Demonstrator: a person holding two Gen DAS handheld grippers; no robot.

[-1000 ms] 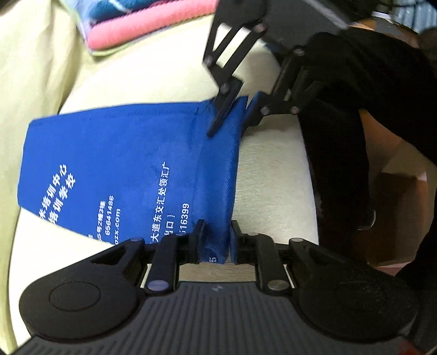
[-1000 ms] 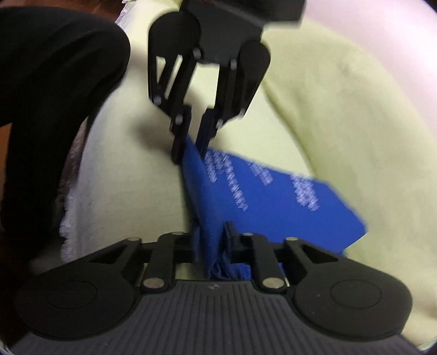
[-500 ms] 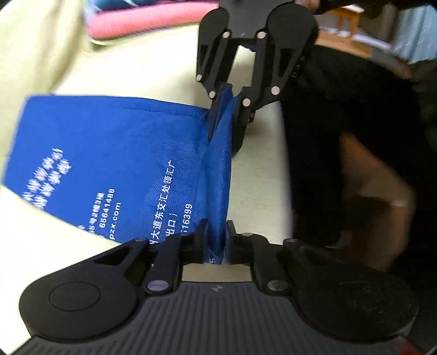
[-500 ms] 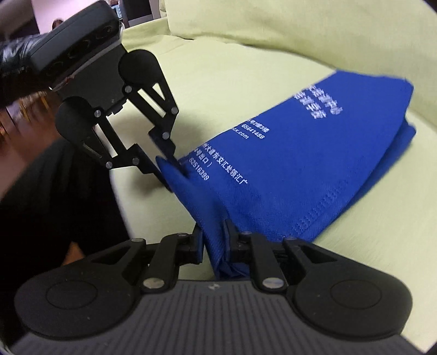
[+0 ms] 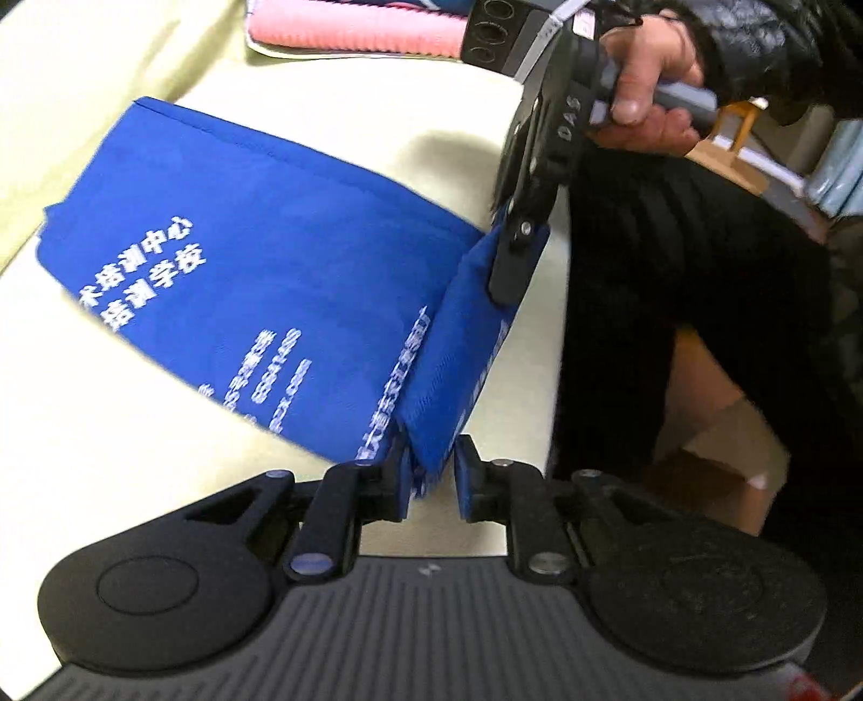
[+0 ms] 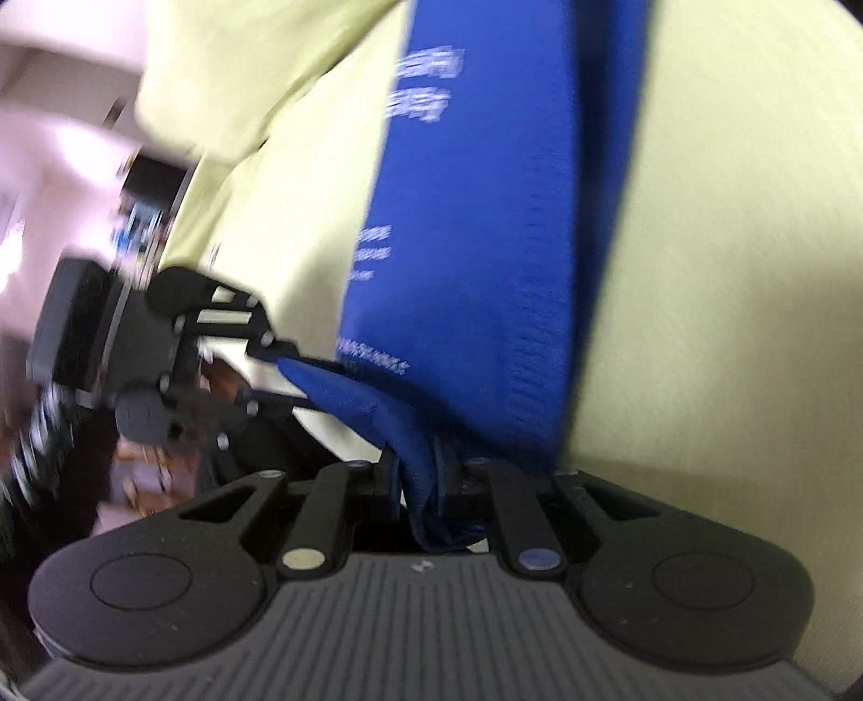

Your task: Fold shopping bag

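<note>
A blue shopping bag [image 5: 269, 280] with white print lies folded flat on a pale green sofa cushion [image 5: 108, 431]. Its near end is raised into a fold held between both grippers. My left gripper [image 5: 430, 474] has that fold's corner between its jaws, which are opening; the fabric rests on the left pad with a gap at the right pad. My right gripper [image 6: 429, 485] is shut on the bag's [image 6: 485, 215] other corner, with bunched fabric between its pads. It appears side-on in the left wrist view [image 5: 507, 275], held by a hand [image 5: 642, 81]. The left gripper [image 6: 299, 377] shows blurred at left.
Folded pink cloth [image 5: 350, 38] lies at the far end of the seat. A person's dark-clothed leg [image 5: 674, 296] is right beside the cushion's right edge. The sofa back cushion [image 6: 242, 81] rises behind the bag.
The right gripper has rolled over and swung sideways with its corner, twisting the raised fold. The left gripper's jaws closed on the fabric, then parted again. The left hand barely moved.
</note>
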